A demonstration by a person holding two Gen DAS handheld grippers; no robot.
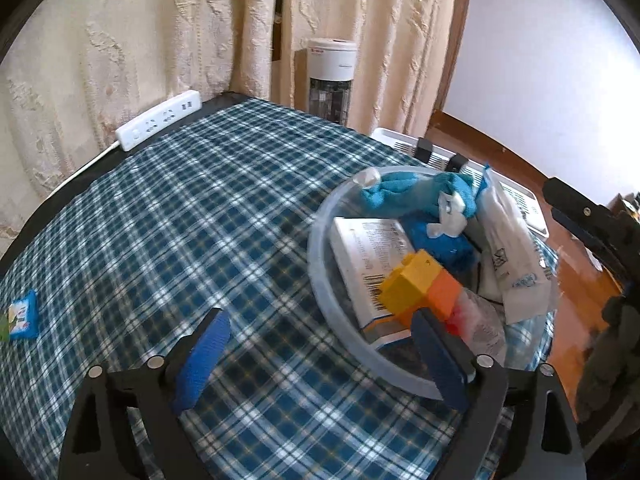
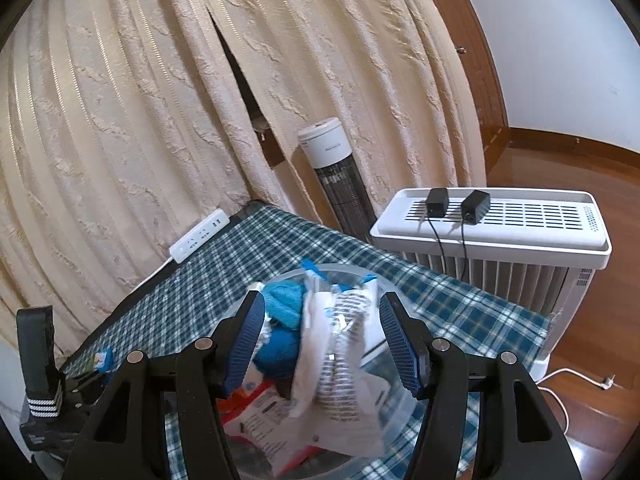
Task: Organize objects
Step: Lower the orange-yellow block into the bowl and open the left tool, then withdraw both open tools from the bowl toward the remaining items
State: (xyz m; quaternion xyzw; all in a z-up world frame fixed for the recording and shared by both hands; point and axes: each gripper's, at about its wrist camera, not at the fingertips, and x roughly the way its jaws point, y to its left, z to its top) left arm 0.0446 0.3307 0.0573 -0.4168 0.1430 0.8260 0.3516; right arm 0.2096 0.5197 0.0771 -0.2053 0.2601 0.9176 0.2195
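Note:
A clear round plastic bowl [image 1: 320, 248] sits on the blue plaid tablecloth [image 1: 200, 208]. It holds a white box with a barcode [image 1: 368, 256], a yellow and orange block [image 1: 420, 284], blue cloth [image 1: 400, 192] and a white packet [image 1: 508, 248]. My left gripper [image 1: 320, 356] is open and empty, its right finger over the bowl's near rim. My right gripper [image 2: 322, 340] is open above the bowl [image 2: 396, 396], with the white packet [image 2: 340, 360] lying between and below its fingers, not held. Blue cloth [image 2: 282, 308] shows beside it.
A small blue packet [image 1: 22, 316] lies at the table's left edge. A white power strip [image 1: 160, 120] lies along the far edge by the curtain. A tower fan [image 2: 340, 176] and a white heater [image 2: 492, 232] with two black adapters stand beyond the table.

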